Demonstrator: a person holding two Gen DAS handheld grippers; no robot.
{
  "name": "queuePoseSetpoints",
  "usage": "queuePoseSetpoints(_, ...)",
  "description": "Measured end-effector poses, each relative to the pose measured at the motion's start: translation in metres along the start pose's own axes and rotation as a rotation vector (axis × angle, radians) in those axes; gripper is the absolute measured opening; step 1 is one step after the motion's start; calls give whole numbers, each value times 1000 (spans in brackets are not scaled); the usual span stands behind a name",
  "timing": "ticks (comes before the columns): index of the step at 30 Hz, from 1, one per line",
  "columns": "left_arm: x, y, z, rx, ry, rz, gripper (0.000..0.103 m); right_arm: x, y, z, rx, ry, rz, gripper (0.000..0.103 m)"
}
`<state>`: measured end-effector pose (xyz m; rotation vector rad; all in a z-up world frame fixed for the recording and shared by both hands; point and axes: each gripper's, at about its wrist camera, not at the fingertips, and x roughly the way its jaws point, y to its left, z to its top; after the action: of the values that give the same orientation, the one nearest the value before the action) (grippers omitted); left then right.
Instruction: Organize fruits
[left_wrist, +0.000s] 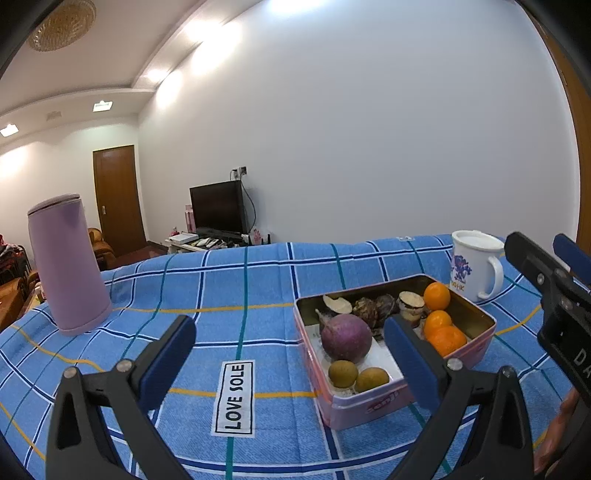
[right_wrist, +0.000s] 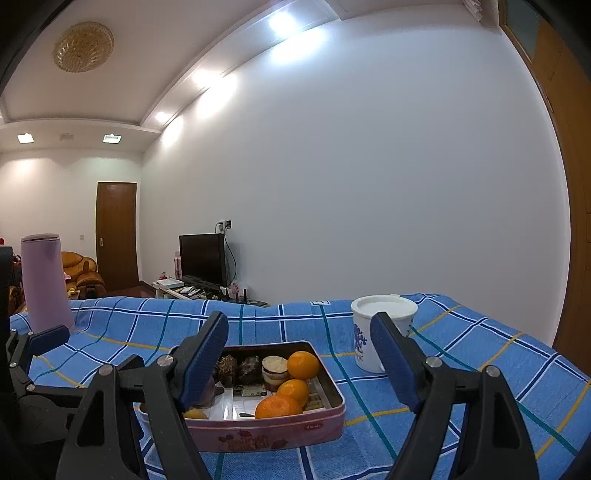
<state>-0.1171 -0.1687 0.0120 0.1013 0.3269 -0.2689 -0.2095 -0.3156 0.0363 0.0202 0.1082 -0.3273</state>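
Note:
A pink tin box (left_wrist: 364, 408) sits on the blue checked cloth and shows in the right wrist view (right_wrist: 266, 435) too. It holds three oranges (left_wrist: 437, 295) (right_wrist: 303, 364), a purple round fruit (left_wrist: 346, 337), two small brown-green fruits (left_wrist: 343, 373), dark lumpy pieces (left_wrist: 369, 310) and small cakes (right_wrist: 274, 369). My left gripper (left_wrist: 291, 356) is open and empty, hovering just left of the box. My right gripper (right_wrist: 299, 356) is open and empty above the box; its body shows in the left wrist view (left_wrist: 554, 288) at the right.
A tall lilac flask (left_wrist: 66, 264) (right_wrist: 44, 284) stands at the table's left. A white lidded mug (left_wrist: 476, 266) (right_wrist: 373, 332) stands behind the box on the right. A "LOVE SOLE" label (left_wrist: 236, 397) is sewn on the cloth.

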Motion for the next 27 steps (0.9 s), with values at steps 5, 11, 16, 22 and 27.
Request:
queuePoseSetpoints(5, 1, 0, 1, 0, 1, 0, 103, 0, -1, 1, 6, 2, 0, 80)
queuePoseSetpoints(11, 2, 0, 1, -3, 2, 1, 103, 0, -3, 1, 14, 5, -6, 81)
queuePoseSetpoints(16, 2, 1, 0, -4, 2, 4, 103, -2, -2, 2, 14, 2, -7, 81)
queuePoseSetpoints(22, 2, 1, 0, -5, 4, 4, 103, -2, -2, 1, 14, 3, -7, 81)
queuePoseSetpoints(27, 2, 1, -1, -5, 6, 3, 103, -2, -3, 1, 15, 4, -8, 81)
